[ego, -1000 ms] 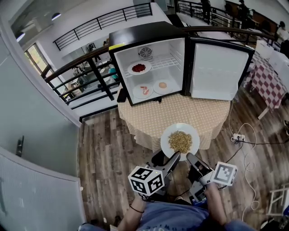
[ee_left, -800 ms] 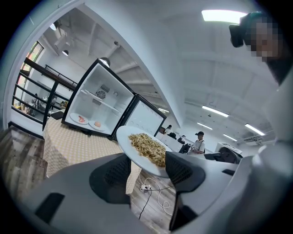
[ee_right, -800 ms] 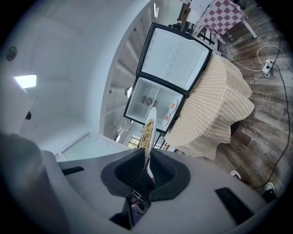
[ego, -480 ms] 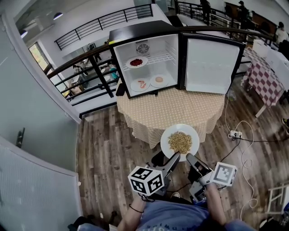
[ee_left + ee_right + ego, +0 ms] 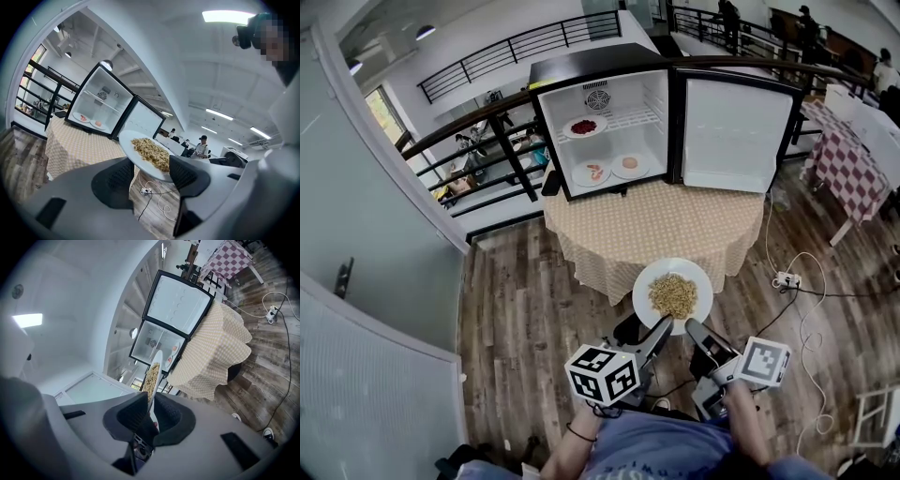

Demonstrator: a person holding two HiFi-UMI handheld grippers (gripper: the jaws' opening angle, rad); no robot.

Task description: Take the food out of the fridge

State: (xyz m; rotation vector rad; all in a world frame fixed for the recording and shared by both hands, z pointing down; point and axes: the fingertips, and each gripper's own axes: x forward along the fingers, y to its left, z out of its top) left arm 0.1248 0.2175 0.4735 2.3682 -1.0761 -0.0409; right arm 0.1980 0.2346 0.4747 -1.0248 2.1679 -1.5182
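Note:
A white plate of noodles [image 5: 673,294] hangs over the wood floor, just in front of the round table [image 5: 656,225]. My left gripper [image 5: 663,326] holds the plate's near rim from the left, and my right gripper [image 5: 692,328] holds it from the right. In the left gripper view the plate [image 5: 150,152] lies across my left gripper [image 5: 147,171], one pad over it and one under. In the right gripper view the plate [image 5: 153,376] stands edge-on in my right gripper [image 5: 151,411], whose jaws are opening slightly while the pads still touch the rim. The open fridge [image 5: 609,122] holds three more plates.
The fridge stands on the table's far side with its door [image 5: 736,131] swung open to the right. Inside, a plate of red food [image 5: 583,127] sits on the shelf, with two plates [image 5: 594,172] below. A power strip [image 5: 785,278] with cables lies on the floor at the right.
Both grippers and the plate have drawn back from the table's edge, so the plate now hangs over the floor. The fridge and table look farther away.

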